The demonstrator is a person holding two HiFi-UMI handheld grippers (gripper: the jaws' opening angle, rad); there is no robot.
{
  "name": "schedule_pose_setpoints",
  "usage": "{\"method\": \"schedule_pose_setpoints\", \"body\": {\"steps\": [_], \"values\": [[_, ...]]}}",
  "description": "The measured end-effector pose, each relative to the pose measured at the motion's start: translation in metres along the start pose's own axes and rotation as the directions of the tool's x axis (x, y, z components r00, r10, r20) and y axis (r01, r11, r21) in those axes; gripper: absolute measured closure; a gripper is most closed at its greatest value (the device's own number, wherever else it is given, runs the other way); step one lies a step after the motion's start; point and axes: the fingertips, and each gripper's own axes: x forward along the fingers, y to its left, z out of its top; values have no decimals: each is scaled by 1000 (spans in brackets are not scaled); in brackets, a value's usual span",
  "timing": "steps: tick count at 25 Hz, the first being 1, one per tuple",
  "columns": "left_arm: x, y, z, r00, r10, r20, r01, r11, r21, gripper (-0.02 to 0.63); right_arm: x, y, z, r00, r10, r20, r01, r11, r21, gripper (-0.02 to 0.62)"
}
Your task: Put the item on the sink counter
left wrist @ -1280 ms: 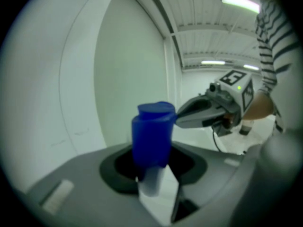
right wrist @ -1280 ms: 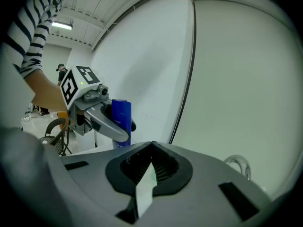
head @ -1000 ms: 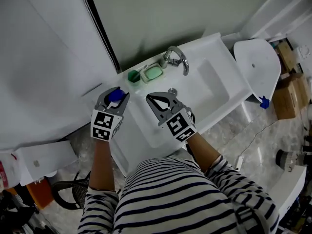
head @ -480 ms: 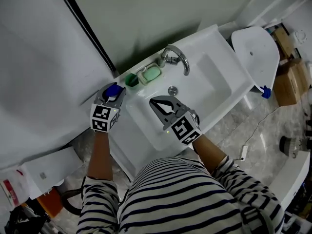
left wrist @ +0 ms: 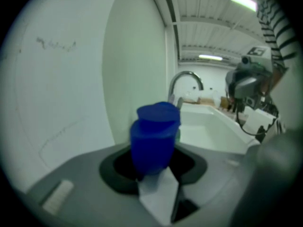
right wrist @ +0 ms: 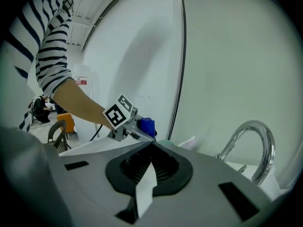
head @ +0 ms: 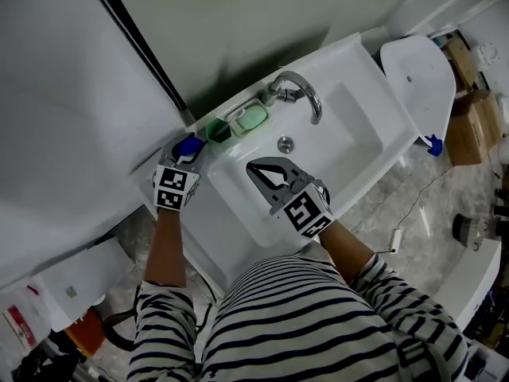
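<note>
Blue cup (left wrist: pixel 154 136): a small, smooth container with a wider lid or rim on top. It looks like plastic.
- Location: clamped in the left gripper (head: pixel 189 151) above the back-left corner of the sink counter (head: pixel 213 183). It sits close to the white wall panel (head: pixel 79 118). I can't tell whether its base is touching the counter yet.
- Grip: the left gripper view shows the jaws pressing on the lower body of the cup. It stands roughly upright, with the top clear of the pads.
- Right gripper (right wrist: pixel 152 144): clenched with nothing in it, poised over the front of the basin (head: pixel 326 146), well apart from the cup.

Handling, by my judgement:
- It is probably light and stiff, so no sag or crushing at this hold.
- The glossy sides could slip if the squeeze eases early.
- The low hold suits a set-down, because the base arrives first.
- The narrow foot and broader top might tip if it is released at a slant.

Edges and room:
- The counter strip is narrow here. The wall panel is on the far side and the basin lip drops away on the near side.
- A small green cup (head: pixel 217 130) stands just beside the landing spot, with the soap dish (head: pixel 250 118) and faucet (head: pixel 301 94) further along.
- The bare white patch in front of the green cup looks like the open room.
- The jaws need space to spread without nudging the green cup or the wall.
</note>
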Motion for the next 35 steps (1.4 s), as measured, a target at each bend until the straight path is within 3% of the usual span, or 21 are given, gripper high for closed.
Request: {"method": "schedule_pose_setpoints", "body": {"steps": [10, 17, 25, 35], "values": [[3, 5, -2, 999, -19, -39, 20, 999, 31, 440, 12, 7, 0, 1000, 18, -16, -18, 1000, 3, 588], [3, 13, 0, 1000, -2, -6, 2, 1000, 9, 436, 11, 7, -1, 1000, 11, -23, -11, 1000, 2, 588], [-3, 17, 13, 999, 8, 33, -8, 1000, 10, 376, 10, 9, 3, 1000, 12, -17, -12, 1000, 3, 588], [-36, 16, 42, 989, 58, 136, -63, 998, 28, 360, 6, 17, 15, 1000, 25, 11, -25, 1000, -15, 588]]}}
